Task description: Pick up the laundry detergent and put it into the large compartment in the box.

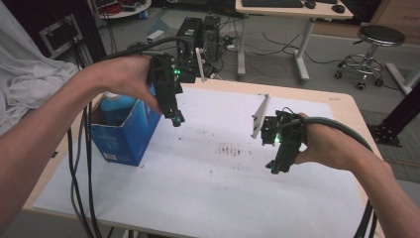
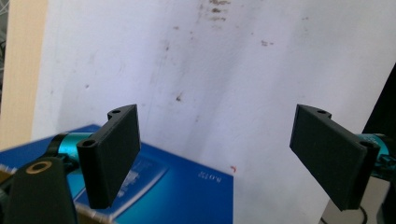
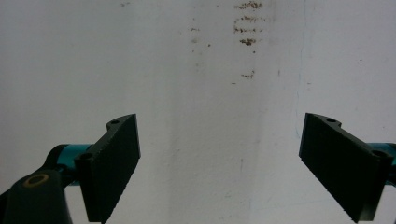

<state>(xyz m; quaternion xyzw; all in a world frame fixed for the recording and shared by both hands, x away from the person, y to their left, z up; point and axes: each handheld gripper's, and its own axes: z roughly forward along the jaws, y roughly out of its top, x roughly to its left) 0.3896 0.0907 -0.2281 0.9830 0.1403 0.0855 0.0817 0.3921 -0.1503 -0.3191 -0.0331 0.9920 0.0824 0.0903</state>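
A: Item one, your left hand-held gripper [image 1: 174,118]?

B: Black body, green light on it, teal fittings behind flat black jaw pads. You hold it at about 10 o'clock on the worktop [image 1: 341,106], wrist bent, jaws pointing down, just above the near corner of the box. In the left gripper view its jaws stand wide apart with nothing between them.

A: The box?

B: Blue cardboard box [image 1: 126,136], top flaps open, at 9 o'clock near the worktop's left edge. A blue rounded object [image 1: 118,105] sits inside; you cannot tell what it is. There is a white label panel and small white print on the box face [image 2: 187,186], too blurred to read.

A: Your right hand-held gripper [image 1: 276,166]?

B: Same make, with a grey three-cornered plate [image 1: 260,116] standing up from it. You hold it at 3 o'clock, jaws angled down. Jaws spread wide, empty.

A: Surface?

B: White sheet [image 1: 208,198] over pale wood, matte, with brown speckled stains [image 1: 233,148] near the centre.
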